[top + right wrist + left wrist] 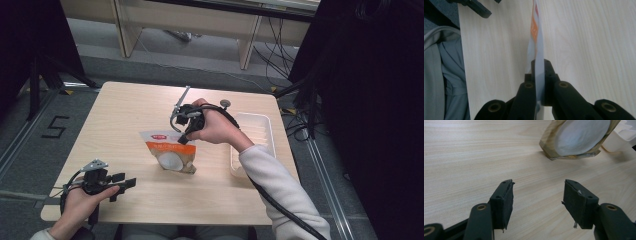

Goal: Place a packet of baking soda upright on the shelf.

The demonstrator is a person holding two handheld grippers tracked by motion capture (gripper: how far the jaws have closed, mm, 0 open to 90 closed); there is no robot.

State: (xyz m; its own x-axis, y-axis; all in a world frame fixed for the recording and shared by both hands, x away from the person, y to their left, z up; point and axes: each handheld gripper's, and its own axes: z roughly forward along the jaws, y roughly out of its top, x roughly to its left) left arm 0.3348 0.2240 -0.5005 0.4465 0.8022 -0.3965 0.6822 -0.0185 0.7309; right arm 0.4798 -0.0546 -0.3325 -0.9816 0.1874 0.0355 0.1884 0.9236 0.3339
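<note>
Now right gripper (183, 140) fingers pinching glossy pouch (170, 152) top edge; left gripper (120, 181) fingers wide

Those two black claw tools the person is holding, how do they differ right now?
The left gripper has its jaws wide apart with nothing between them; the right gripper is shut on the top edge of the orange and white pouch. The left one sits near the table's front left corner, away from the pouch; the right one is over the middle, beside the white tray. Both are black, hand-held and two-jawed.
</note>
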